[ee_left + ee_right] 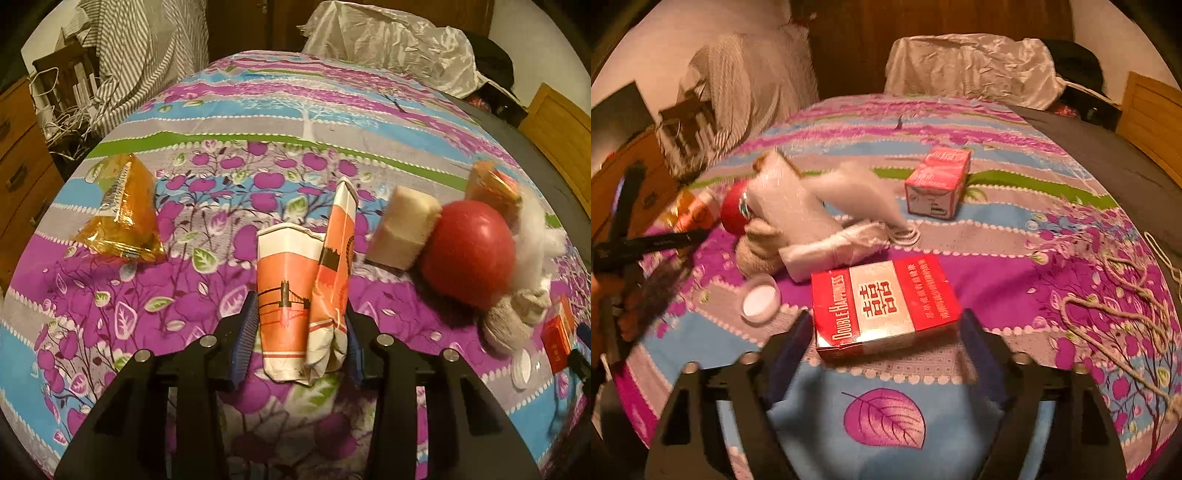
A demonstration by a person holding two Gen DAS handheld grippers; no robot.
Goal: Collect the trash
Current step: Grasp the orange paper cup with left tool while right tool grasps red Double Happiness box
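Two crushed orange-and-white paper cups (284,273) lie side by side on the patterned bedspread (258,110). My left gripper (301,306) is shut on them, a blue pad against each outer side. A red and white cigarette box (882,302) lies flat on the bedspread (997,258). My right gripper (886,315) stands open around it, a finger on each side with a small gap to the box. The same box (559,338) shows at the right edge of the left wrist view.
Left of the cups lies an orange snack wrapper (123,214). To their right sit a beige block (402,225), a red ball (469,251), white fluff (535,236) and a white cap (761,297). A pink carton (938,181), loose string (1115,295), a white bag (391,48).
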